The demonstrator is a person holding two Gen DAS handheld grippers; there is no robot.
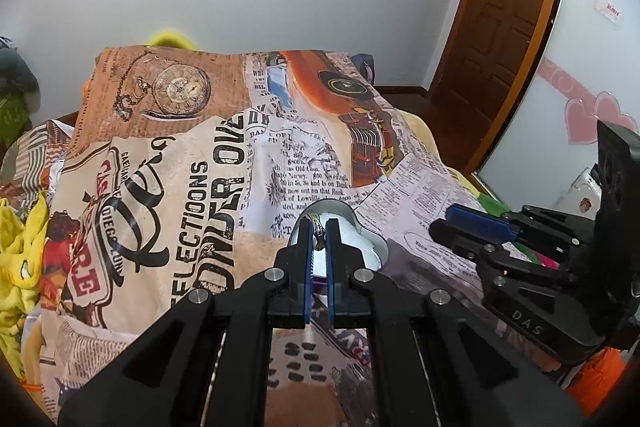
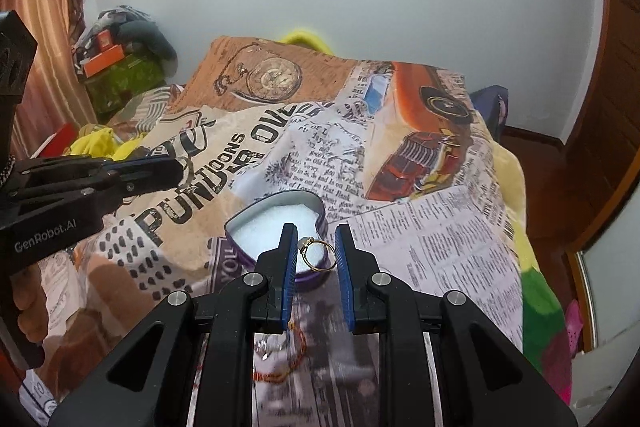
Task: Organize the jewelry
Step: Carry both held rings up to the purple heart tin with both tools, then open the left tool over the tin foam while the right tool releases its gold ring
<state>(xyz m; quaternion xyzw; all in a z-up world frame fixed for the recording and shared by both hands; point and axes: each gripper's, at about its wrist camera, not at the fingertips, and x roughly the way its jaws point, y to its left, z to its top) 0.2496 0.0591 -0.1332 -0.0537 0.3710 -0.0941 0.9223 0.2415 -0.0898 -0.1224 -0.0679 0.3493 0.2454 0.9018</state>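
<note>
From the left wrist, the left tool (image 1: 319, 235) is pinching a silver ring (image 1: 317, 227) between its blue ribbed pads, jaws nearly shut on it, and holding it just over the near rim of the tin (image 1: 370, 227), a heart-shaped metal box lined with white foam. The tin is sitting on the bed's blanket (image 1: 168, 187), a soft cloth printed with newsprint, a pocket watch and an old orange car. The step in hand looks like dropping rings into the tin; this tool would next need to ease forward over the foam and open slightly. The right tool (image 1: 472, 223) is showing at the side, well apart from the tin. From the right wrist, the right tool (image 2: 316, 247) is standing partly open, and a thin gold ring (image 2: 318, 255) with a small stone setting is sitting between the pads, touching the left pad; whether it is truly gripped or merely clinging I cannot tell. It is hanging over the tin's (image 2: 276, 199) near edge, purple-walled outside. A red beaded bracelet (image 2: 280, 359), blurred, is lying on the blanket below. The left tool (image 2: 160, 171) is hovering at left.
</note>
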